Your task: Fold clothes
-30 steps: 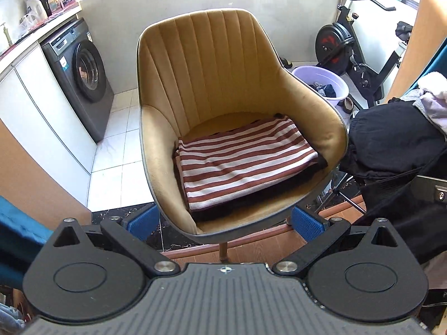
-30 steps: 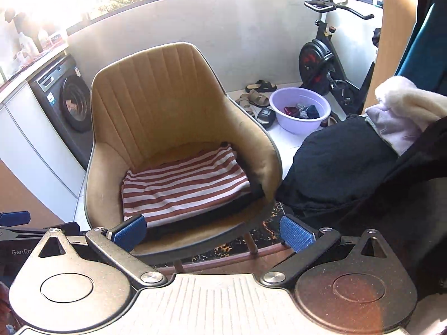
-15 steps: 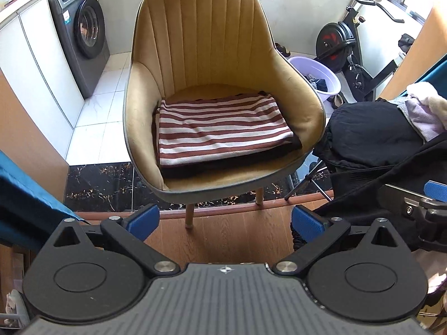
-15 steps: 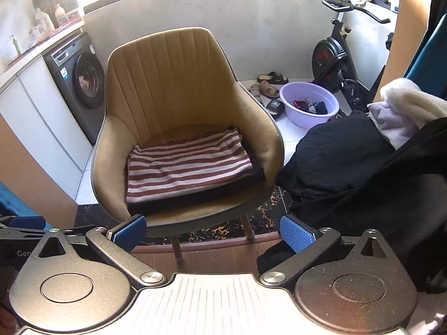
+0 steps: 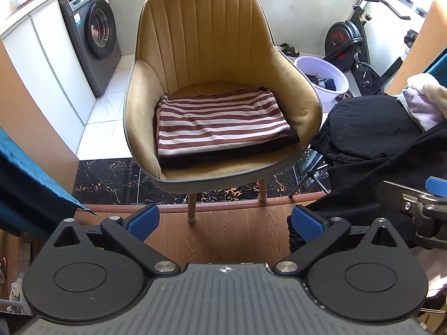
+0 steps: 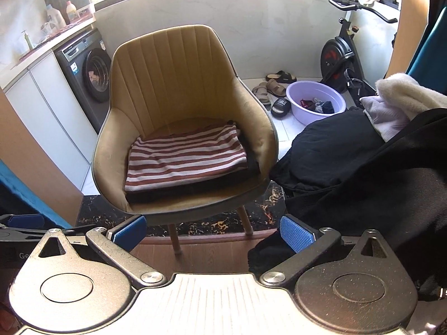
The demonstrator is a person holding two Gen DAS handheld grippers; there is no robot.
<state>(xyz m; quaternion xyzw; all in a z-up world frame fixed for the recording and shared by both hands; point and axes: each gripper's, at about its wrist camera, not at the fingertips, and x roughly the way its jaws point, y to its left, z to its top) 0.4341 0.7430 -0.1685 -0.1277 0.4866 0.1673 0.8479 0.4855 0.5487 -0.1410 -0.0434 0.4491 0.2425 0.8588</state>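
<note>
A folded red-and-white striped garment [image 5: 218,121] lies on a folded black garment [image 5: 223,153] on the seat of a tan chair [image 5: 201,39]; the striped garment also shows in the right wrist view [image 6: 185,159]. A heap of unfolded black clothes [image 5: 371,128] with pale garments [image 5: 424,97] lies to the right; the heap also shows in the right wrist view [image 6: 349,150]. My left gripper [image 5: 223,223] is open and empty, well back from the chair. My right gripper [image 6: 213,233] is open and empty, its right finger next to hanging black cloth.
A washing machine [image 5: 92,30] and white cabinets [image 5: 42,64] stand at left. A purple basin [image 6: 317,100] with small clothes, sandals [image 6: 275,86] and an exercise bike [image 6: 343,47] stand behind at right. Teal fabric [image 5: 25,176] hangs at left.
Both grippers have drawn back and up from the chair, so it looks smaller and wood floor shows below. The folded stack has not moved.
</note>
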